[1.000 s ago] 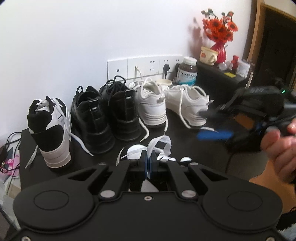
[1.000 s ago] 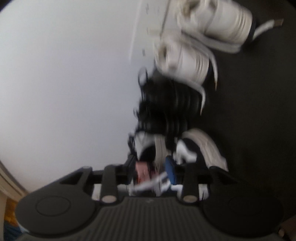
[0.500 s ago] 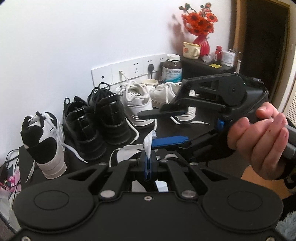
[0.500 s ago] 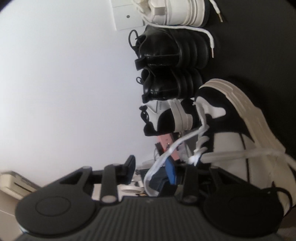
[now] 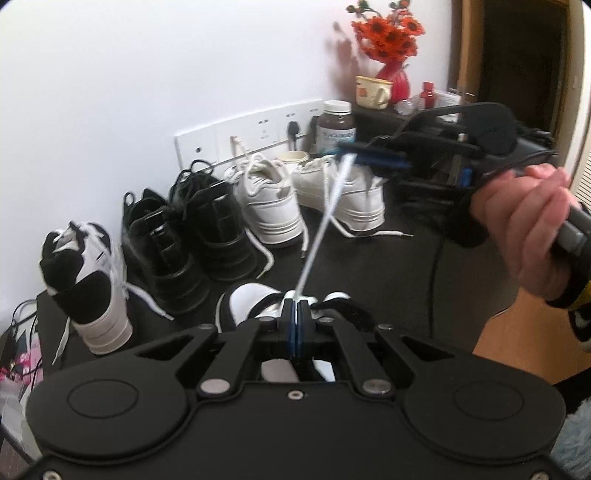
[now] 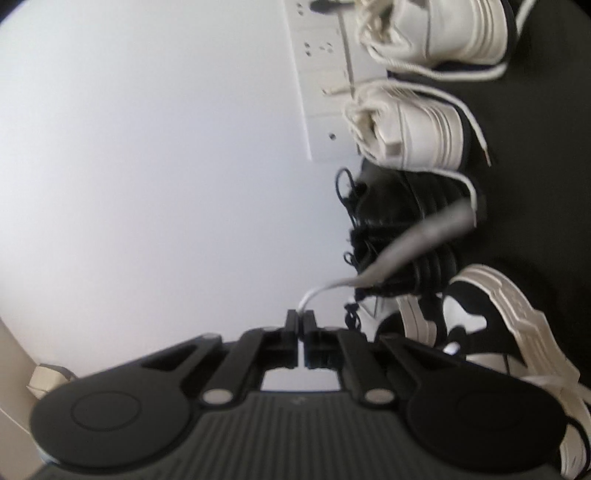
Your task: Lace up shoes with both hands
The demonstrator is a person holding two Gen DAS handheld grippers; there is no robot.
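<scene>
Left gripper [image 5: 297,308]: we are pinching the white lace [image 5: 322,229] at the near shoe [image 5: 255,306].
Right gripper [image 5: 351,155]: we are clamping the lace's far end, taut above bare table [image 5: 399,280].

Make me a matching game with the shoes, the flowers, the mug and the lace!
Things:
1. flowers
2. mug
3. white lace
4. pair of boots

States:
A. black
B. stretched between the left gripper and the right gripper
C. red
D. cream, beside the red vase

Pairs: 1-C, 2-D, 3-B, 4-A
</scene>
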